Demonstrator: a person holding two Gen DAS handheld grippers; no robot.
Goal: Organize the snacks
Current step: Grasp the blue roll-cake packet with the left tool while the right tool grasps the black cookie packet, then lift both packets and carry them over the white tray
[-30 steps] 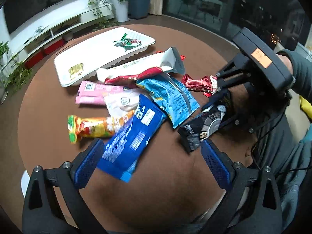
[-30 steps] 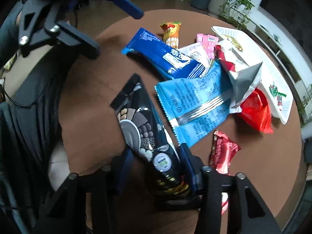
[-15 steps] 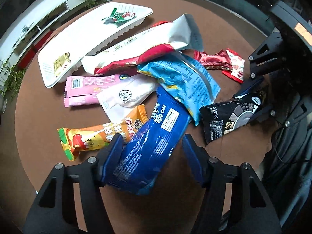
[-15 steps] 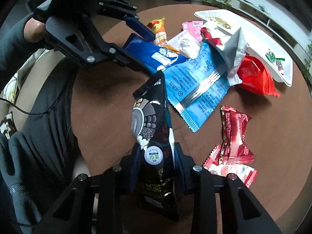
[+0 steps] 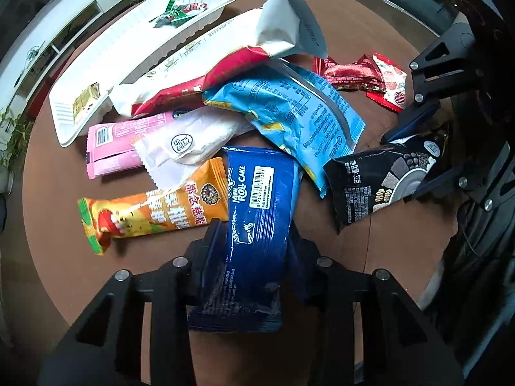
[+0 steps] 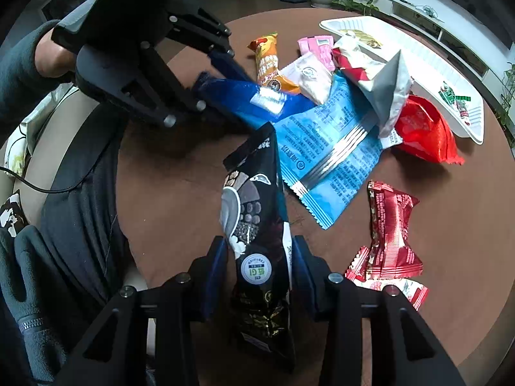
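Note:
My left gripper is shut on the near end of a dark blue Mini Roll Cake packet, which also shows in the right wrist view. My right gripper is shut on a black cereal packet and holds it above the brown round table; this packet also shows in the left wrist view. A white tray at the far left holds a gold sachet and a green and red sachet.
A pile lies mid-table: a light blue packet, a red and white bag, a white pouch, a pink packet, an orange bar. Red candy packets lie at the right. The person's body is at the near edge.
My left gripper moved forward over the blue Mini Roll Cake packet and shut on it. My right gripper has lifted the black packet and turned it more upright.

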